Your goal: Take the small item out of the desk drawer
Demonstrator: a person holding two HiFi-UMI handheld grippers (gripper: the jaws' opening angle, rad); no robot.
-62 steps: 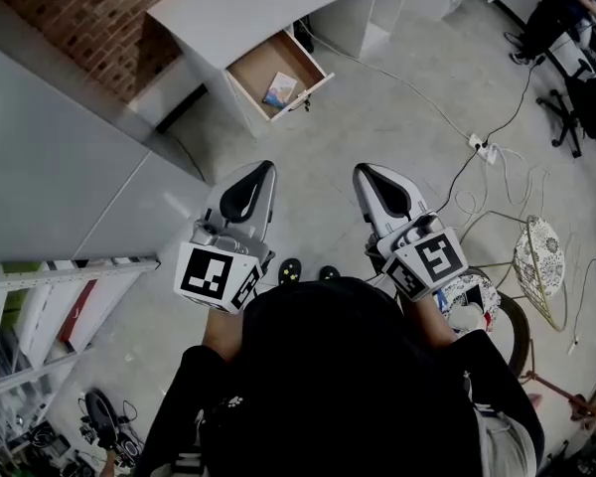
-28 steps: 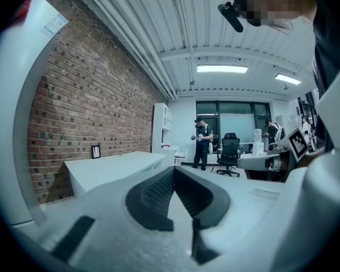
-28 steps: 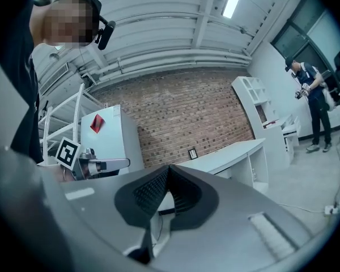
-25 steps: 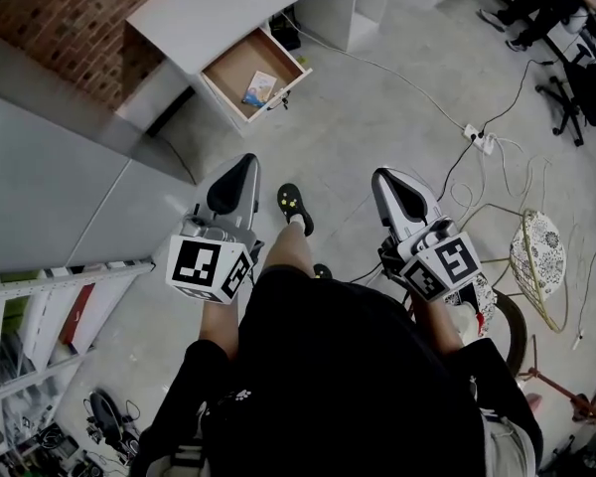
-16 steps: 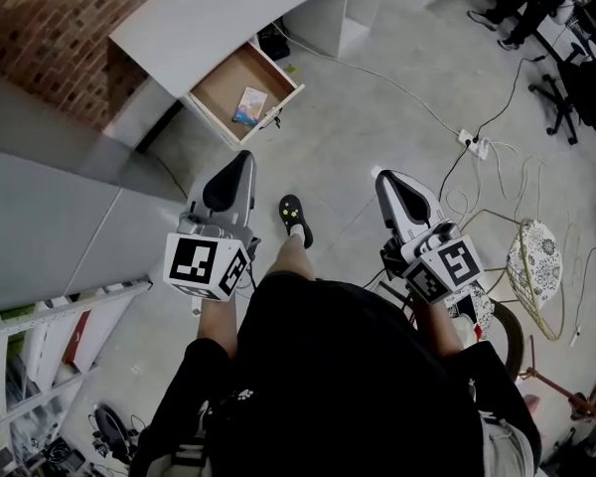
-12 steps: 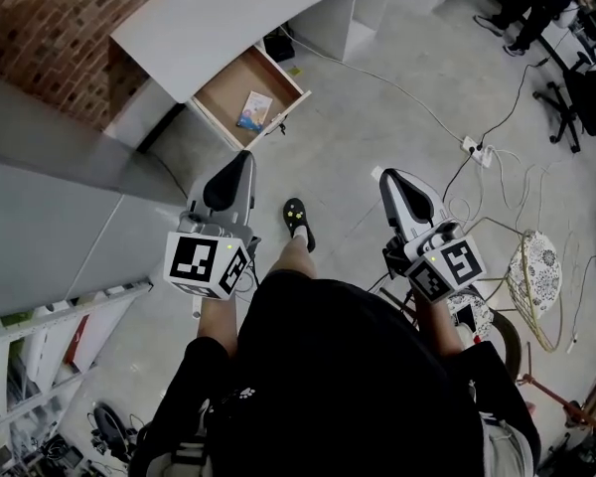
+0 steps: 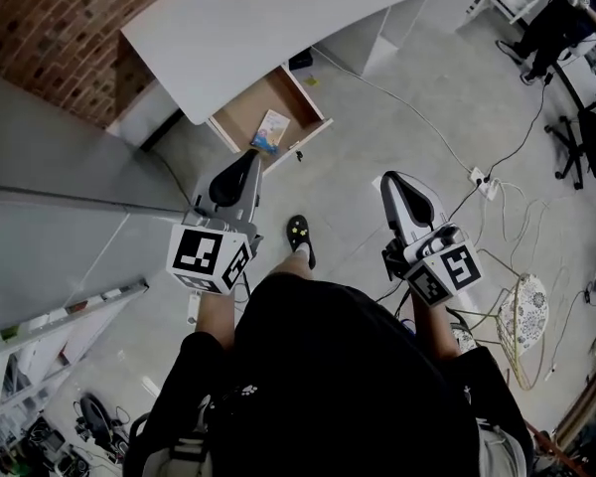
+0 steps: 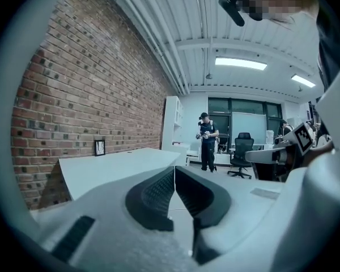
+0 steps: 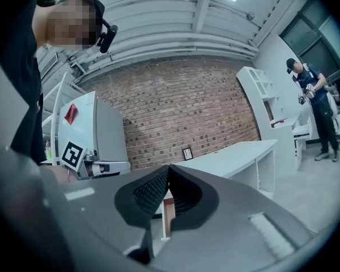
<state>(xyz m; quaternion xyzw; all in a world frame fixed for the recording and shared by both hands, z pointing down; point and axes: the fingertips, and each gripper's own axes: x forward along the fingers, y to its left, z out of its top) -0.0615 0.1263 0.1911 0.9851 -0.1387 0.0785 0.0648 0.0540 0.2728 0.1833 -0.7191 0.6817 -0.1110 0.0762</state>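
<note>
Head view: left gripper (image 7: 246, 157) and right gripper (image 7: 390, 180) both closed, empty. Ahead, the open desk drawer (image 7: 244, 117); the small item (image 7: 271, 130) lies flat inside, well apart from both. Looks light, thin, packet-like; probably best pinched at an edge

Both the left claw (image 7: 249, 154) and the right claw (image 7: 388, 177) have pale grey shells and black, finely ribbed pads (image 8: 156, 194). Each carries a white cube (image 7: 211, 256) printed with black square markers. Ahead of the left claw, the drawer (image 7: 283, 95) is light brown wood inside. The small item (image 7: 271, 130) in it looks pale with blue, though it is too small to be sure. The surface (image 7: 278, 18) above is white, and the brick wall (image 7: 50, 18) beyond is red-brown with pale mortar lines. Between the claws, a black shoe (image 7: 298, 233) with yellow-green dots stands on the grey concrete floor (image 7: 397, 97). Right of the right claw, a round chair cushion (image 7: 529, 311) is white with dark speckling.
</note>
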